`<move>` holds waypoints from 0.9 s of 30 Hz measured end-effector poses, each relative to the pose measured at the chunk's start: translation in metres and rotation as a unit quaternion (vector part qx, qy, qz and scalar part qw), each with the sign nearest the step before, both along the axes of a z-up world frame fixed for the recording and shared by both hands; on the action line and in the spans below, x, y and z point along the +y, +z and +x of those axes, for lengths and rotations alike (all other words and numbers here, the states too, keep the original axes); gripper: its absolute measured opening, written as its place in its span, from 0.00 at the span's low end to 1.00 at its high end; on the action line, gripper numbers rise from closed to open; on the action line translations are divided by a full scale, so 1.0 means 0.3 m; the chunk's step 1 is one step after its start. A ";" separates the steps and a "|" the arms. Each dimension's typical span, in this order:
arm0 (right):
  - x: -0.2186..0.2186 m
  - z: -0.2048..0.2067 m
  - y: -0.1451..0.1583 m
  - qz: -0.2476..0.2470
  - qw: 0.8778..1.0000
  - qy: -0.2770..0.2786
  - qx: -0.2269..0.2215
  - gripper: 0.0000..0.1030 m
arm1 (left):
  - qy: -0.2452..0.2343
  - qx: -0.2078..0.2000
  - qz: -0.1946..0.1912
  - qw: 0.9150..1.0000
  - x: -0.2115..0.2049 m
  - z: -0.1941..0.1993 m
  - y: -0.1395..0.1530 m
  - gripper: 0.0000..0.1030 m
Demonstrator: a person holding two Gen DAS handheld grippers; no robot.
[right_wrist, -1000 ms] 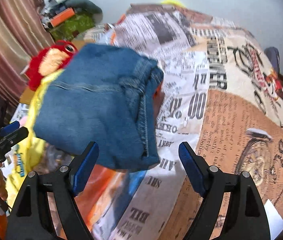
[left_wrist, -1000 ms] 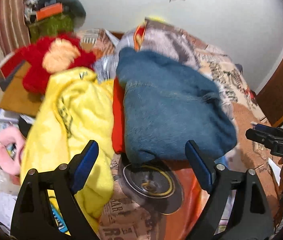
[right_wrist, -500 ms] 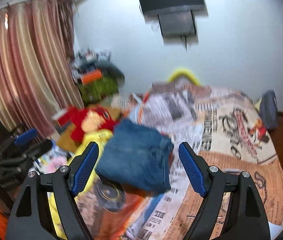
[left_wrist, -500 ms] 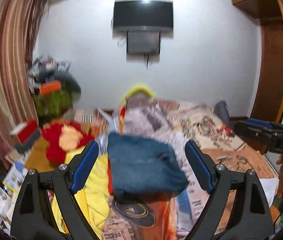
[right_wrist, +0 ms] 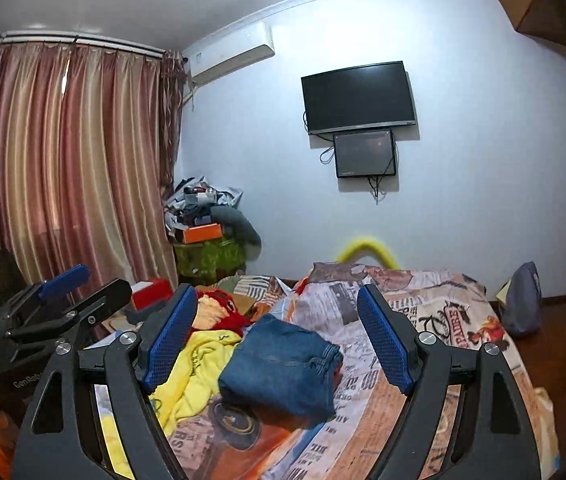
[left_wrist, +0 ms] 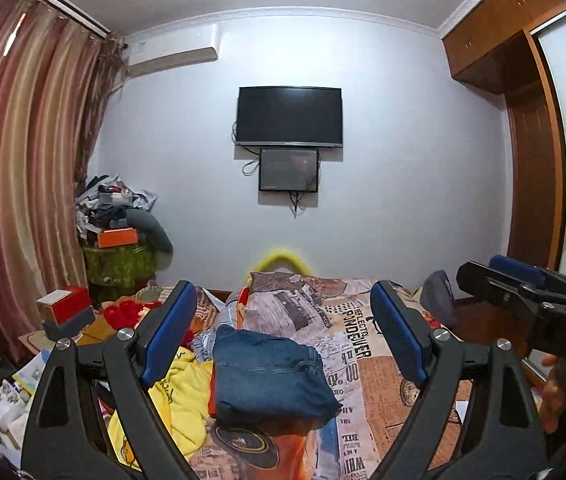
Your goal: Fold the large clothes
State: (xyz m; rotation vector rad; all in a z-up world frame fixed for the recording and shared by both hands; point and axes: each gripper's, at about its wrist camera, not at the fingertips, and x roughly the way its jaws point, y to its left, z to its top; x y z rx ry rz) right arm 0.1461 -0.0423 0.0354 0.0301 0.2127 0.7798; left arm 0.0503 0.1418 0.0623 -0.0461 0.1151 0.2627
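Folded blue jeans (left_wrist: pixel 269 374) lie on the bed (left_wrist: pixel 379 364), beside a yellow garment (left_wrist: pixel 181 384). Left claw (left_wrist: pixel 283 336) and right claw (right_wrist: pixel 279 334) both hover above, spread wide, gripping nothing.

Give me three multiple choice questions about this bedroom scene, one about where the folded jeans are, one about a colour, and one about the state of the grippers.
1. Where do the folded jeans lie?
A. on the bed
B. on the floor
C. in the wardrobe

2. What colour is the garment lying beside the jeans?
A. green
B. yellow
C. white

3. How do the two grippers stand?
A. both shut on the jeans
B. one open, one shut
C. both open, holding nothing

Answers: 1 A, the jeans rest on the printed bedcover. 2 B, a crumpled yellow cloth touches their left side. 3 C, the left gripper and right gripper show wide gaps between bare fingers.
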 end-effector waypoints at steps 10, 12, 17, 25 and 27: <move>0.007 -0.035 -0.026 -0.013 0.998 -0.056 -0.019 1.00 | 0.017 0.017 -0.012 1.000 -0.035 -0.039 -0.053 0.99; 0.007 -0.037 -0.027 -0.014 0.998 -0.056 -0.014 1.00 | 0.016 0.022 -0.015 1.000 -0.037 -0.035 -0.059 0.99; 0.002 -0.030 -0.029 -0.018 0.998 -0.062 -0.009 1.00 | 0.016 0.027 -0.017 0.999 -0.045 -0.042 -0.072 0.99; -0.006 -0.039 -0.047 -0.024 0.998 -0.063 -0.001 1.00 | 0.017 0.034 -0.022 0.999 -0.050 -0.039 -0.080 0.99; -0.006 -0.042 -0.047 -0.026 0.998 -0.064 -0.001 1.00 | 0.016 0.035 -0.023 0.999 -0.047 -0.043 -0.081 0.99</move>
